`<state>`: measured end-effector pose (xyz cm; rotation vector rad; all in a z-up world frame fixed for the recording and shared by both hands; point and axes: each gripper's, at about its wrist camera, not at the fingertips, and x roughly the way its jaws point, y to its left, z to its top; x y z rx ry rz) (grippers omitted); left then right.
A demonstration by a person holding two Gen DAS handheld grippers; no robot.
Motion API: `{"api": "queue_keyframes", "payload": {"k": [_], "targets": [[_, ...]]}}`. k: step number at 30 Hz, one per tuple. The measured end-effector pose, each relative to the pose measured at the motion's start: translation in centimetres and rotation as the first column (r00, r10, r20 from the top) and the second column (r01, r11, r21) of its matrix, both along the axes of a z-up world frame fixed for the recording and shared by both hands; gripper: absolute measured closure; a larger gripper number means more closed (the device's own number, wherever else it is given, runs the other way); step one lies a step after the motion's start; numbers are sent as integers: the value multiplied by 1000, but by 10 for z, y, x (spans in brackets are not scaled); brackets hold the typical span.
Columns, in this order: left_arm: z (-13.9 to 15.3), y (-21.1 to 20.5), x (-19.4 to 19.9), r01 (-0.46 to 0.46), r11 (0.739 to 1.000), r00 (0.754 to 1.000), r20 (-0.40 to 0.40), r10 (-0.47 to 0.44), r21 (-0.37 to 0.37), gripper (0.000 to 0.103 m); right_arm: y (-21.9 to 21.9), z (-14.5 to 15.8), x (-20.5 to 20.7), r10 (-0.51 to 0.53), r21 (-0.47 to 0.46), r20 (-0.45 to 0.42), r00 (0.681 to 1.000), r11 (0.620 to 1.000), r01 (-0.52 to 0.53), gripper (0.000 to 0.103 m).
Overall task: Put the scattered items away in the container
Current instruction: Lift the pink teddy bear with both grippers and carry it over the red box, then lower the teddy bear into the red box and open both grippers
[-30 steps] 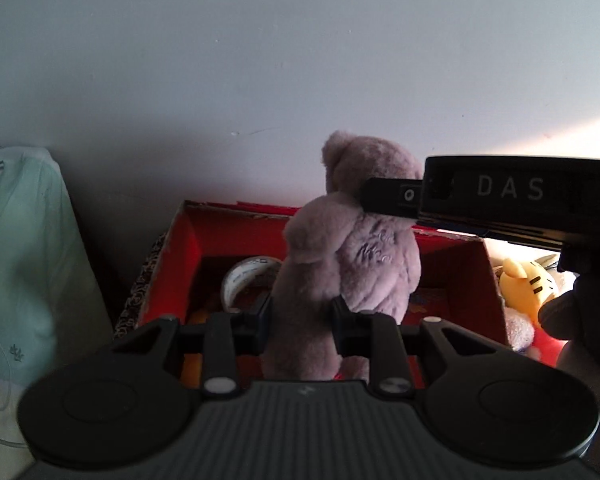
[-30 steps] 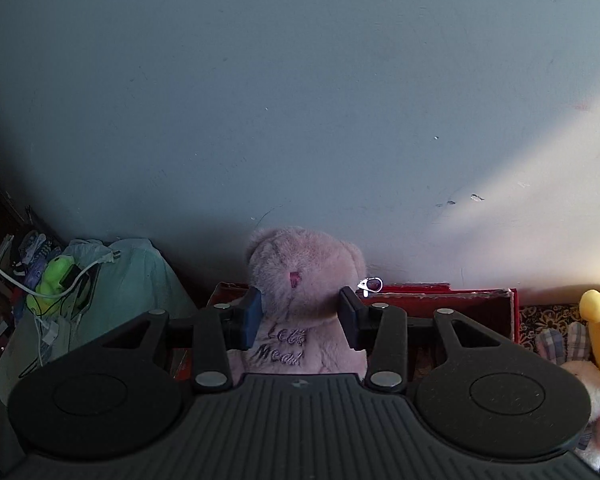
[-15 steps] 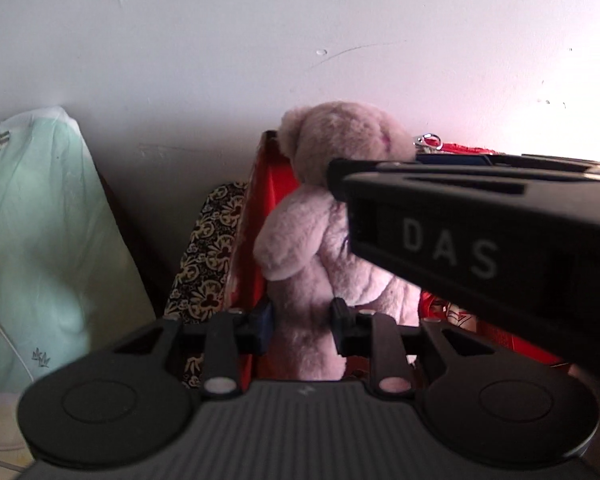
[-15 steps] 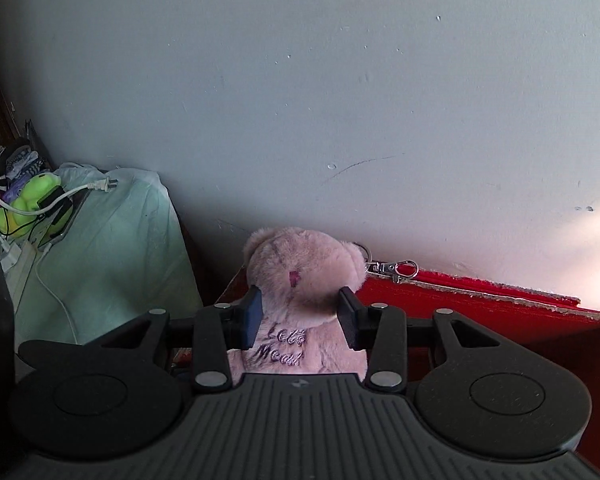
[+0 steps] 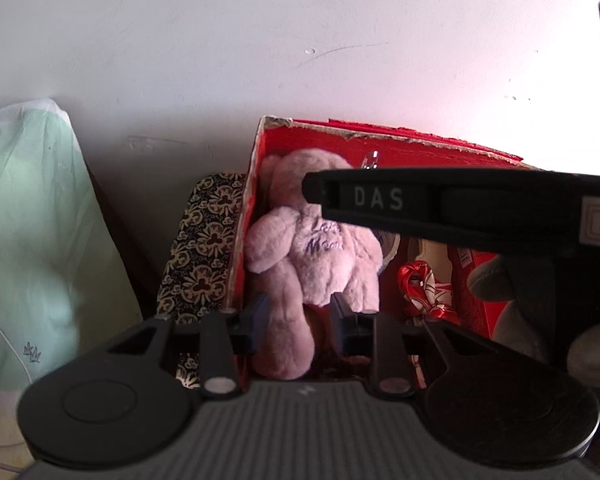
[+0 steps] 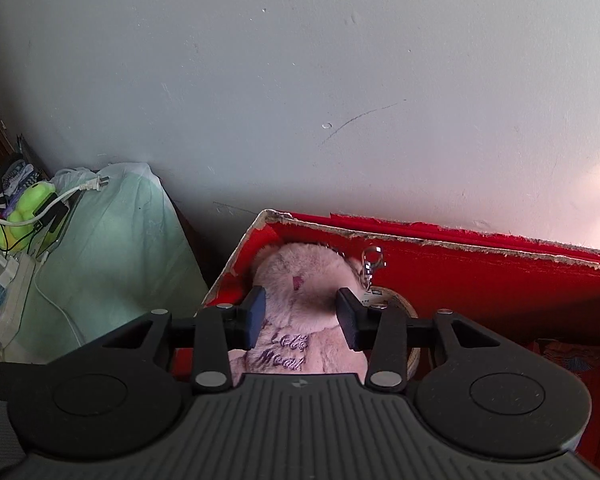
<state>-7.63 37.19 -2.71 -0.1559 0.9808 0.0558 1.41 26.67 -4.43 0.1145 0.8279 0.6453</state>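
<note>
Plush pink teddy bear (image 5: 312, 248) with stitched purple lettering, lowered into the open red cardboard box (image 6: 480, 268)

Soft, light and squashy, it dents under any pinch, so a limb or the neck gives a secure hold, and little can go wrong beyond a snagged metal keyring clasp (image 6: 370, 260) at its ear. The left tool (image 5: 298, 316) pinches one leg, its jaws pressed nearly together into the fur; the right tool (image 6: 300, 312) clamps the bear at the neck below the head, jaws half apart around the stuffing. Both tools slant downward into the box's left corner, the right one reaching across above the left. A roll of tape (image 6: 396, 300) lies just beside the head.
</note>
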Motion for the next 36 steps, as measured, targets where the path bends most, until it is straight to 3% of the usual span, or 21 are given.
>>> {"api": "queue_keyframes", "payload": {"k": [5, 9, 18, 23, 28, 32, 36], "targets": [[-2, -12, 0, 83, 996, 997, -1, -83, -32, 76, -2, 5, 3, -4, 3, 0, 1000, 1000, 4, 61], [-14, -15, 11, 93, 994, 995, -31, -95, -59, 76, -15, 10, 5, -46, 15, -24, 999, 999, 46, 61], [-31, -29, 34, 89, 996, 992, -84, -91, -17, 54, -66, 16, -5, -157, 13, -83, 984, 987, 158, 61], [-36, -39, 37, 113, 994, 990, -81, -112, 8, 49, -85, 17, -12, -188, 2, -103, 977, 982, 189, 61], [-26, -44, 37, 104, 995, 989, -101, -104, -11, 48, -93, 22, -16, -194, 7, -103, 976, 981, 196, 61], [-14, -50, 35, 89, 996, 992, -92, -88, 10, 37, -91, 28, -18, -187, -4, -81, 979, 982, 187, 61], [-3, -52, 33, 77, 996, 993, -97, -73, 36, 36, -91, 27, -19, -190, -32, -79, 979, 982, 188, 61]]}}
